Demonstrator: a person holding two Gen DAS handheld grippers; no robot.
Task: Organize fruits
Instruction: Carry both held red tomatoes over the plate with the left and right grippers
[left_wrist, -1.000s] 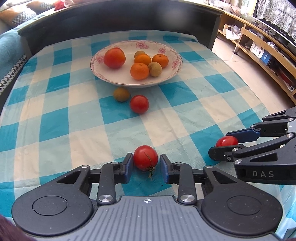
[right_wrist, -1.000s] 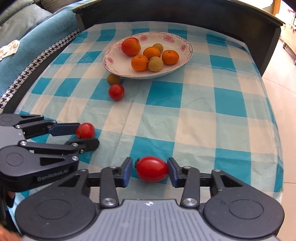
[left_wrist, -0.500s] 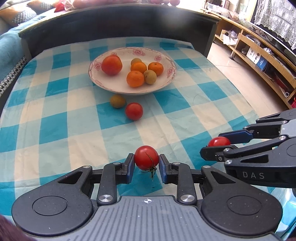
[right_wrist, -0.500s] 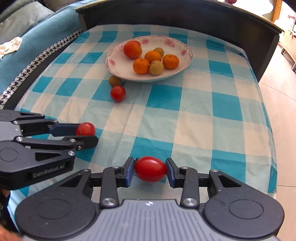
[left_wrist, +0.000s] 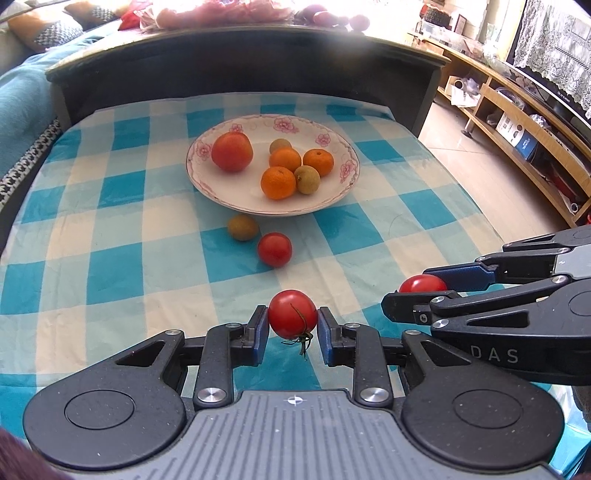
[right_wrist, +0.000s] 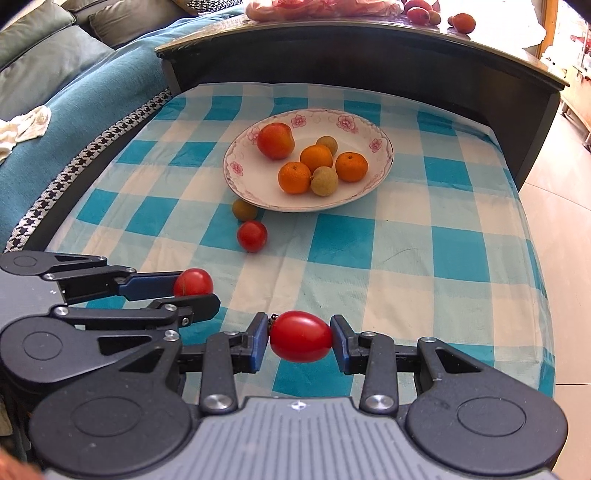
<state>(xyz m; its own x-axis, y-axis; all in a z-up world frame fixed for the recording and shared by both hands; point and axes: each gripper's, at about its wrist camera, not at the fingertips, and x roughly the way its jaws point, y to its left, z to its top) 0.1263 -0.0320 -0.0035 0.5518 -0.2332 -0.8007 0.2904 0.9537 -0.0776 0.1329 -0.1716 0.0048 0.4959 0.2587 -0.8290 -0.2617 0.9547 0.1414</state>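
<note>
2 tongs, each w/ a tomato: left tongs (left_wrist: 291, 330) round tomato (left_wrist: 292, 314), right tongs (right_wrist: 300, 341) oval tomato (right_wrist: 301, 336).

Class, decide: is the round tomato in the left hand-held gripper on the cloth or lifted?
Cannot tell. The left hand-held gripper pinches the round tomato, hiding its underside.

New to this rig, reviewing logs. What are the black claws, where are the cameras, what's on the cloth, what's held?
No robot arm: a person holds a two-finger gripper in each hand, each with a fisheye camera looking along its fingers. So each view shows its own gripper at the bottom and the other at the side. The left gripper is shut on a round tomato. The right gripper is shut on an oblong tomato. On the checked cloth stands a flowered plate of fruit; beside it lie a loose tomato and a small brownish fruit.
</note>
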